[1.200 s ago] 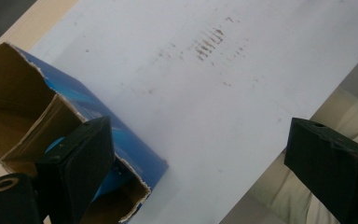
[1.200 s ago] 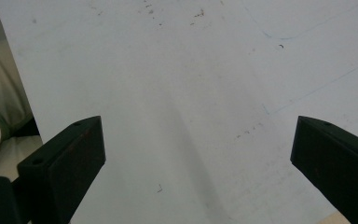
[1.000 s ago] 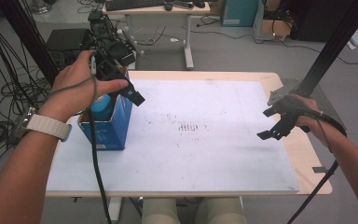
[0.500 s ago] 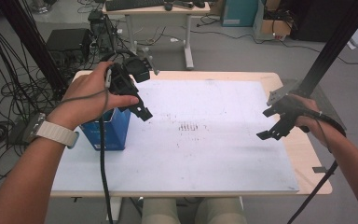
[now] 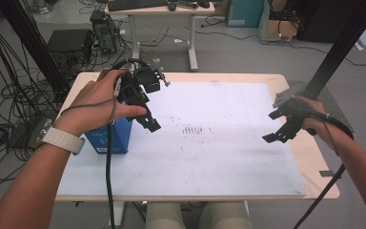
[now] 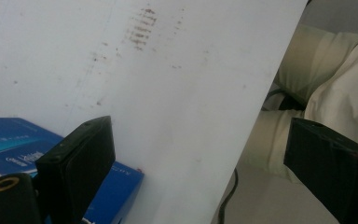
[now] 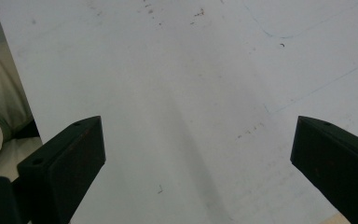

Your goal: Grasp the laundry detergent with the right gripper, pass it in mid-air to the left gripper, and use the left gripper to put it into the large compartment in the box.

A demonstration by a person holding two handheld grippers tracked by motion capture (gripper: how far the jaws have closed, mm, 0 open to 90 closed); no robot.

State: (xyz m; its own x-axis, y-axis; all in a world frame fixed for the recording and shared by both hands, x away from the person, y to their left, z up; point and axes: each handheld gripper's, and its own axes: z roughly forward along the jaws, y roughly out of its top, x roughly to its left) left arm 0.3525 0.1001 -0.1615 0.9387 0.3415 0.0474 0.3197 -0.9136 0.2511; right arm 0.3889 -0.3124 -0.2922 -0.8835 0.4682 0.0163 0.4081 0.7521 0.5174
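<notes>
A blue box [image 5: 112, 136] stands upright on the white sheet [image 5: 205, 148] near the table's left edge; its top shows at the lower left of the left gripper view [image 6: 14, 147]. My left gripper [image 5: 147, 119] hovers above and just right of the box, open, with nothing between its jaws [image 6: 200, 158]. My right gripper [image 5: 276, 129] hangs over the sheet's right side, open and empty [image 7: 196, 158], jaws pointing down at bare white surface.
The wooden table's edge [image 5: 324, 186] frames the sheet. Dark smudges [image 5: 193, 129] mark the sheet's middle. A black pole [image 5: 333, 52] rises at the right behind my right hand. A second desk [image 5: 162, 9] and cables lie beyond the table.
My left gripper has lifted off the blue box and swung rightward and up, leaving the box standing. The right gripper has stayed in place.
</notes>
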